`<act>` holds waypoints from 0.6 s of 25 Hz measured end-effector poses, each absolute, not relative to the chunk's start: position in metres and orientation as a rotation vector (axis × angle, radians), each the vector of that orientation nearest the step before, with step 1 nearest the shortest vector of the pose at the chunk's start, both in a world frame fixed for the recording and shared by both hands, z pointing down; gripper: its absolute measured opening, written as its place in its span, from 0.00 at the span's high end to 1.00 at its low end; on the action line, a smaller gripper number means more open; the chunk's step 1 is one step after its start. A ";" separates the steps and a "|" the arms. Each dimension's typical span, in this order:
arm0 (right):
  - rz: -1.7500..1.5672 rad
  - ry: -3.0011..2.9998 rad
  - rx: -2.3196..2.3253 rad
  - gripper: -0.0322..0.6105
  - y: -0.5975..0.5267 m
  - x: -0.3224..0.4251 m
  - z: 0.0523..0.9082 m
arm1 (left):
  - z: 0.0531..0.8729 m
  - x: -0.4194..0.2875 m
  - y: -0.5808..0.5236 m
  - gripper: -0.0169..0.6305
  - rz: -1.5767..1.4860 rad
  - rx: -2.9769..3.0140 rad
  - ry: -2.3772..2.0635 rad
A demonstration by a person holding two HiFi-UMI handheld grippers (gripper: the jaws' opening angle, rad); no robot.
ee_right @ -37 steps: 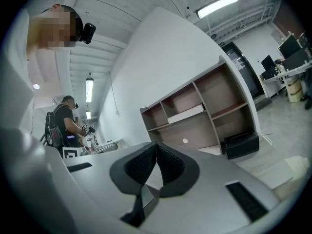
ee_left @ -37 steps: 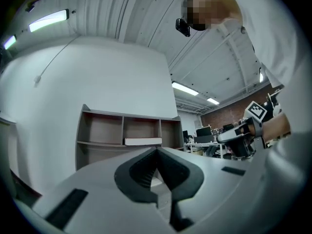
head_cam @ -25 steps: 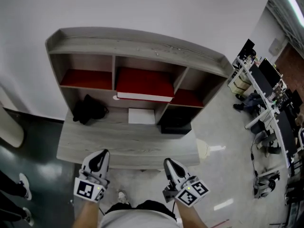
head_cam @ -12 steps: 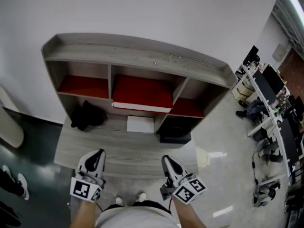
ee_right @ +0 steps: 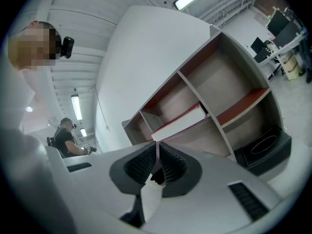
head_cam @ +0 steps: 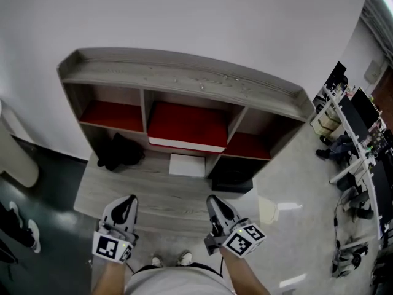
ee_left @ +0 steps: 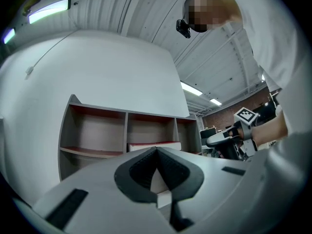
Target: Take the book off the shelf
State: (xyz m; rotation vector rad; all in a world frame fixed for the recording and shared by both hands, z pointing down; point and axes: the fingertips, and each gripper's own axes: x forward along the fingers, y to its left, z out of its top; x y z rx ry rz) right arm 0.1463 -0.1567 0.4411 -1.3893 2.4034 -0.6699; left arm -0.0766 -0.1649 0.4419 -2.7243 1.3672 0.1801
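Head view: shows the shelf (head_cam: pixel 184 78) standing at the back of the bench (head_cam: pixel 153 195). Finds the book (head_cam: pixel 187 126), red-covered, lying flat in the shelf's middle compartment on the upper level. Its long axis runs side to side along the shelf front, pale page edge turned outward. Places the left gripper (head_cam: pixel 129 200) and the right gripper (head_cam: pixel 212 201) well short of the shelf, over the bench's near edge. Has both pointing toward the shelf, marker cubes back toward the body. Puts the book ahead of and between the two, probably a little nearer the right one. Notes a black bag (head_cam: pixel 120 152) below the shelf's left compartment and a black box (head_cam: pixel 230 178) in its lower right one.

Left gripper view: looks along the fingers (ee_left: pixel 142 168), pressed together at the tips with nothing between them. Catches the book (ee_left: pixel 153 145) straight beyond them, in the shelf's middle compartment and well apart from them.

Right gripper view: shows the fingers (ee_right: pixel 172 165) clenched tip to tip, empty. Sees the shelf tilted across the picture, so likely a rolled wrist. Sets the book (ee_right: pixel 178 123) above and beyond the tips, page edge toward them. Judges the fingers must part before any grasp.
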 end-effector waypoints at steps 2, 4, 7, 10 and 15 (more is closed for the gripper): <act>-0.681 2.398 -1.362 0.90 -0.164 0.144 0.440 | 0.444 -0.080 -0.163 0.95 0.166 -2.712 1.389; -0.681 2.399 -1.338 0.84 -0.173 0.142 0.437 | 0.440 -0.081 -0.163 0.95 0.168 -2.700 1.398; -0.733 2.357 -1.285 0.78 -0.190 0.139 0.435 | 0.440 -0.081 -0.161 0.95 0.164 -2.714 1.408; -0.814 2.290 -1.210 0.76 -0.208 0.134 0.435 | 0.440 -0.084 -0.160 0.95 0.151 -2.704 1.418; -0.867 2.224 -1.125 0.71 -0.239 0.128 0.429 | 0.440 -0.091 -0.154 0.95 0.138 -2.694 1.446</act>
